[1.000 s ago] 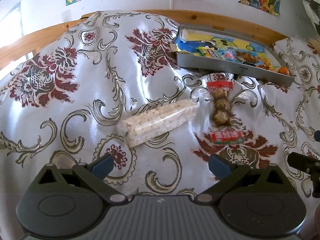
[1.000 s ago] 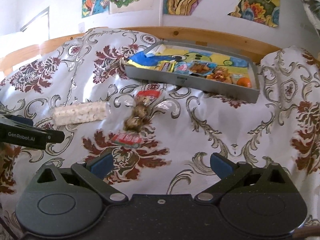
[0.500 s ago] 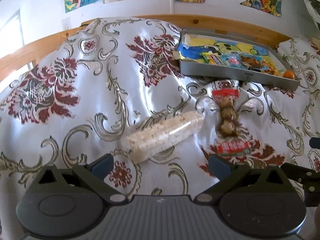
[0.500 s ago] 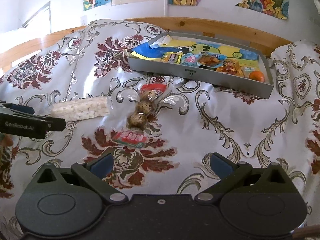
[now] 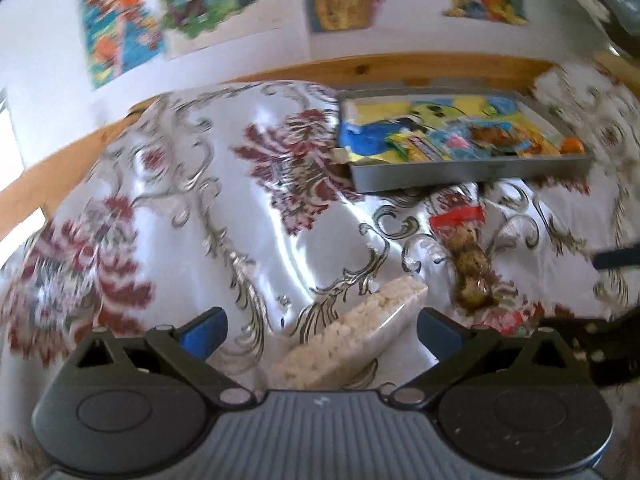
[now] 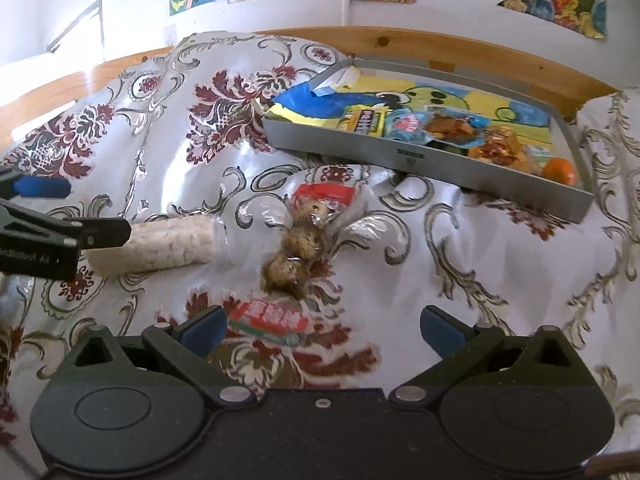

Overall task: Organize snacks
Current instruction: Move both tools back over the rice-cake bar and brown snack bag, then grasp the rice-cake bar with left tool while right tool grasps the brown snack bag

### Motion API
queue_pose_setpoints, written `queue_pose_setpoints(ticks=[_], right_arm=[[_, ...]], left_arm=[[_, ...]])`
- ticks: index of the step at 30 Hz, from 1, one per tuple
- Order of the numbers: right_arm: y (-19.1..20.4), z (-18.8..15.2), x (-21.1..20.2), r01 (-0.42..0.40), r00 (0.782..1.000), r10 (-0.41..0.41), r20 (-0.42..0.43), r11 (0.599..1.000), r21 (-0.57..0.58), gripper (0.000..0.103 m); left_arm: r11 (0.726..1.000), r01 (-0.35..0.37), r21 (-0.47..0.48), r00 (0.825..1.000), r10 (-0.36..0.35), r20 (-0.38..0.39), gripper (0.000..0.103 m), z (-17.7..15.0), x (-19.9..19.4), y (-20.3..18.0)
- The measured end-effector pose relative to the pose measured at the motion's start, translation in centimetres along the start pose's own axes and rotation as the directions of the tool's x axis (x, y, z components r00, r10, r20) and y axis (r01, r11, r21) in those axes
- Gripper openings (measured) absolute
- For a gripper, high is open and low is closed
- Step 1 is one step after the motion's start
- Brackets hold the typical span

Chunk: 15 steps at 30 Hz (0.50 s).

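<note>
Left wrist: left gripper (image 5: 320, 330) fingers wide apart around the rice bar (image 5: 352, 336); crumbly, so squeeze its middle softly.

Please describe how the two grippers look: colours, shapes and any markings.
The left gripper has a ribbed grey body, two black round housings, black angular fingers and blue pads. The right gripper is the same shape, but its body is black. In the right view, the left gripper's side carries white lettering, partly cut off.

The left wrist view is smeared with motion blur, the rice cracker pack's (image 5: 352, 336) near end hides behind the left gripper (image 5: 320, 330), and the tray's (image 6: 420, 156) snack labels are unreadable.
</note>
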State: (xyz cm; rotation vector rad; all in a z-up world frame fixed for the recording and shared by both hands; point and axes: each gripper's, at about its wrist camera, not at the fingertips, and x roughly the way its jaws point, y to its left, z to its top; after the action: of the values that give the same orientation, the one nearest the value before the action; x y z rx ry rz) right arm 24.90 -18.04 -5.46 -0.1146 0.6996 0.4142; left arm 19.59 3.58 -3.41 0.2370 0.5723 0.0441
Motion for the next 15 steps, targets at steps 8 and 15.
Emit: queue_pose_setpoints(ticks=[8,15], right_arm=[[0.7,1.8,3.0,-0.045,0.999,0.043,-0.027,0.997,-0.059,0.102],[1.3,3.2,5.7,-0.040,0.998,0.035,-0.053,0.994,-0.102,0.102]], left_arm=[[0.988,0.042,0.147,0.999,-0.039,-0.023,0.103,-0.3,1.9,-0.9],[0.985,0.065,0.161,0.998,-0.060,-0.036,0.103,-0.2,2.9,-1.0]])
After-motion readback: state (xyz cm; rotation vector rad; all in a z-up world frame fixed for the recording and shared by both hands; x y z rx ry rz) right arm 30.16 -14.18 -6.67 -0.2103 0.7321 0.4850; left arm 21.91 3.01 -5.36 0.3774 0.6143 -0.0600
